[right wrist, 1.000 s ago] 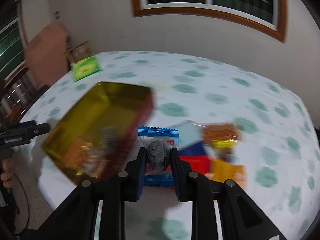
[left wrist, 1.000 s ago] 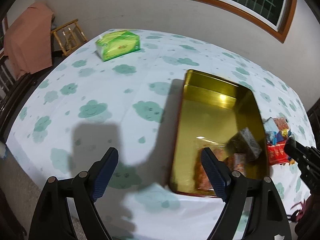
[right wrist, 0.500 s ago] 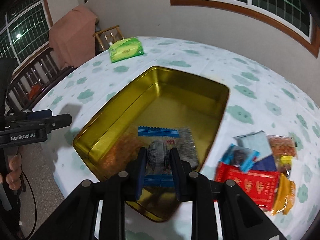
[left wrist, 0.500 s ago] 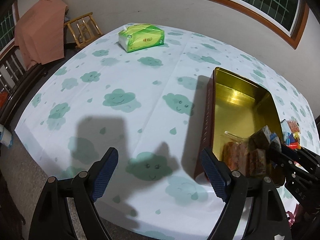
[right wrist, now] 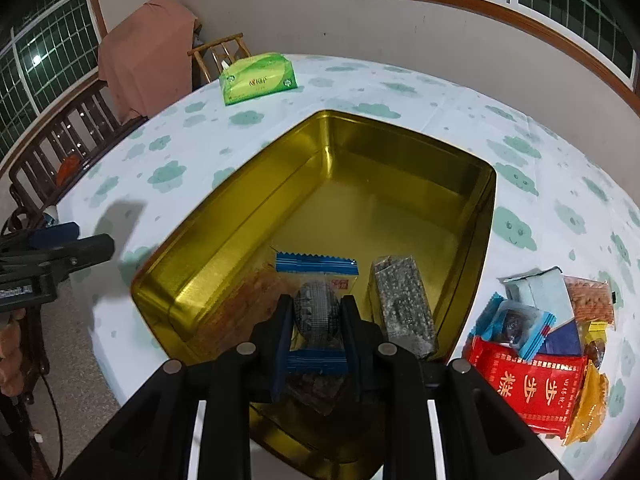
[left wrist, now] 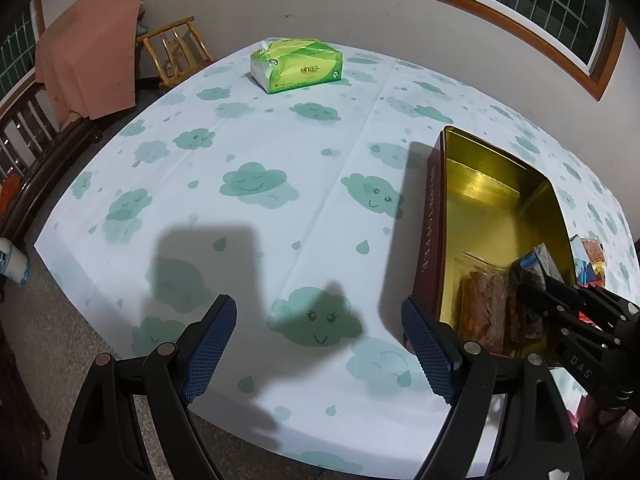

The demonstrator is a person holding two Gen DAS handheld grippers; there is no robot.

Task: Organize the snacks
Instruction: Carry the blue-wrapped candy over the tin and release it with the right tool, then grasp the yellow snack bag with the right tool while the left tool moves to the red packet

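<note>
A gold metal tin [right wrist: 400,184] lies on the cloud-print tablecloth; it also shows in the left wrist view [left wrist: 496,196]. My right gripper [right wrist: 316,312] is shut on a blue-edged snack packet [right wrist: 316,268] and holds it over the tin's near end. In the tin lie a dark speckled bar [right wrist: 402,304] and orange-brown snacks [right wrist: 236,312]. A pile of loose snacks [right wrist: 536,336] with a red packet [right wrist: 528,388] lies right of the tin. My left gripper [left wrist: 316,348] is open and empty above the tablecloth, left of the tin.
A green tissue pack [left wrist: 298,65] sits at the table's far side. A wooden chair [left wrist: 174,50] and a chair draped in pink cloth [left wrist: 86,68] stand beyond the left edge. The table's near edge [left wrist: 200,412] is close below the left gripper.
My right gripper carried the blue-edged packet from the snack pile leftward to over the tin. My left gripper drew left and back, so the tin sits further right in its view.
</note>
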